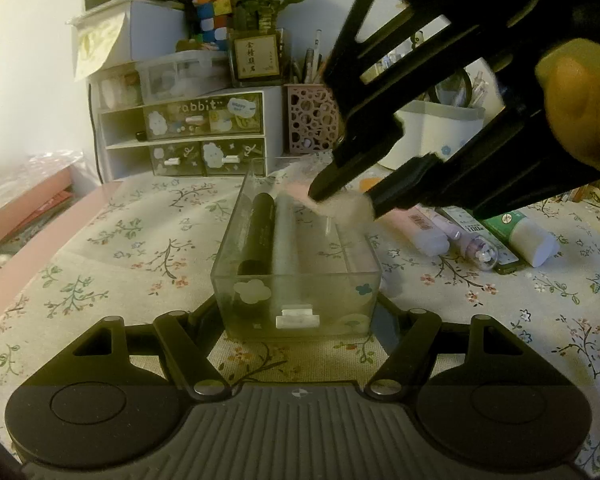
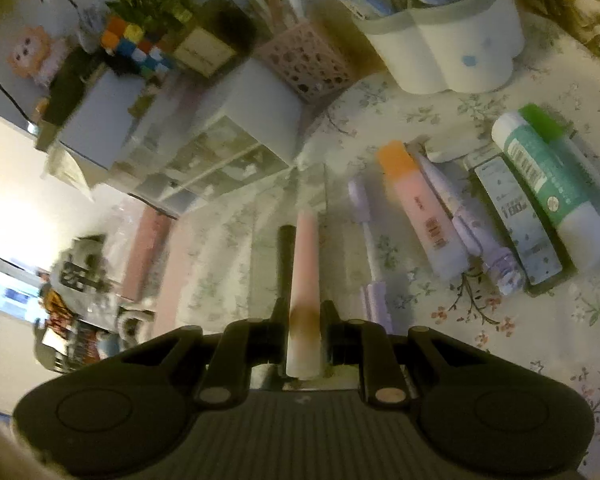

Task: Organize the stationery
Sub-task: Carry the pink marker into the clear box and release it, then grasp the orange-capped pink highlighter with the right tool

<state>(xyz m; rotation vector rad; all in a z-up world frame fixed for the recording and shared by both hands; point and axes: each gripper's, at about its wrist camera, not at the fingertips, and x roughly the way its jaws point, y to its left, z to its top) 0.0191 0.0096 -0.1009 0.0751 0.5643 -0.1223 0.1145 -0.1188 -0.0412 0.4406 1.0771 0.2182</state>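
A clear plastic drawer box (image 1: 300,292) sits on the floral tablecloth, and my left gripper (image 1: 300,314) is shut on its near end, one finger against each side wall. Inside it lie a black marker (image 1: 256,236) and a pale translucent pen (image 1: 286,236). My right gripper (image 1: 346,200) hangs over the box's far right part, shut on a pink pen (image 2: 305,264); in the left wrist view that pen is a blur between the fingertips. In the right wrist view the right gripper (image 2: 303,320) clamps the pen near its lower end, and the pen points forward.
Loose stationery lies right of the box: a pink-orange highlighter (image 2: 420,216), purple pens (image 2: 476,232), a flat packaged item (image 2: 516,220), a green-capped glue stick (image 2: 560,184). Behind stand a drawer organiser (image 1: 188,128), a pink mesh pen cup (image 1: 312,120) and a white holder (image 1: 440,132).
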